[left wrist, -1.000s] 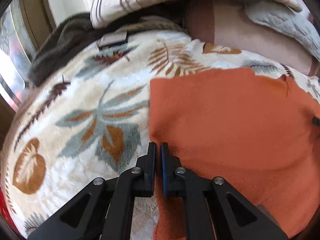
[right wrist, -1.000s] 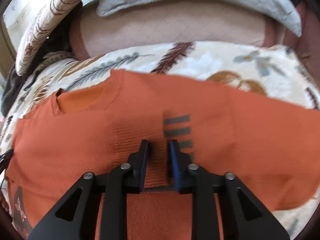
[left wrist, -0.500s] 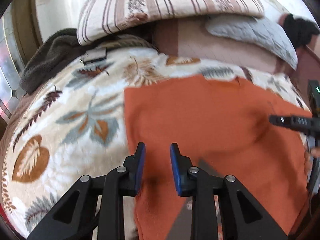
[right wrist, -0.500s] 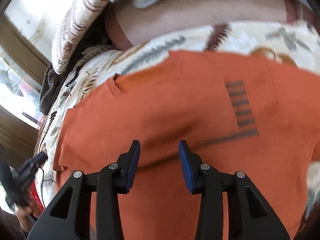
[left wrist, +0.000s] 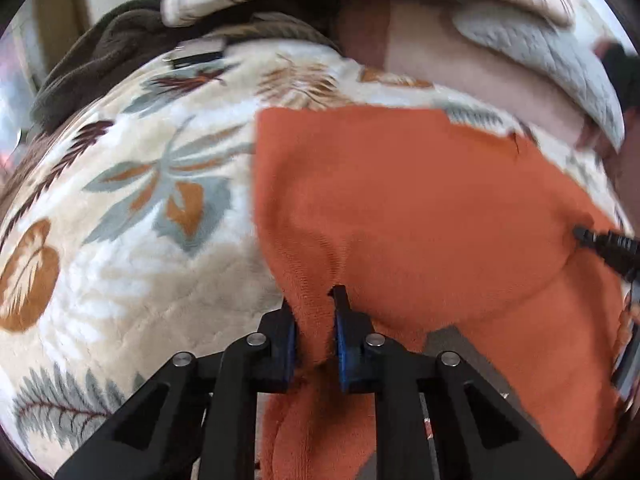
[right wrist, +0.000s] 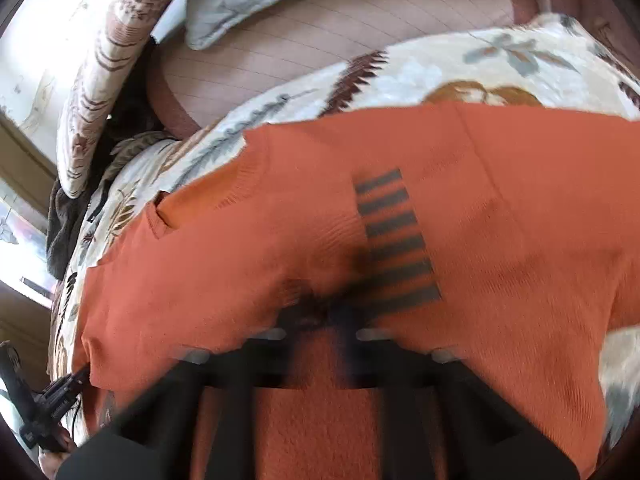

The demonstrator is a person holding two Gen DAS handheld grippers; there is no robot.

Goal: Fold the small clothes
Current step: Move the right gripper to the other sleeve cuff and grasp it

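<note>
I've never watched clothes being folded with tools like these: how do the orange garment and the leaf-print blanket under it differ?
The orange garment is one plain colour apart from a block of dark stripes; the leaf-print blanket is cream with grey, brown and rust leaves. The garment looks like a fine knit, the blanket looks plush. The garment is bunched up where the left gripper pinches it, while the blanket lies spread beneath. Both are soft fabric.

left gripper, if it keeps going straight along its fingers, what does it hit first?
The orange garment. The left gripper has just been closing and now pinches a fold of its near edge; straight ahead lies more of the same cloth, spread on the leaf-print blanket. Depth beyond the fold is unclear.
</note>
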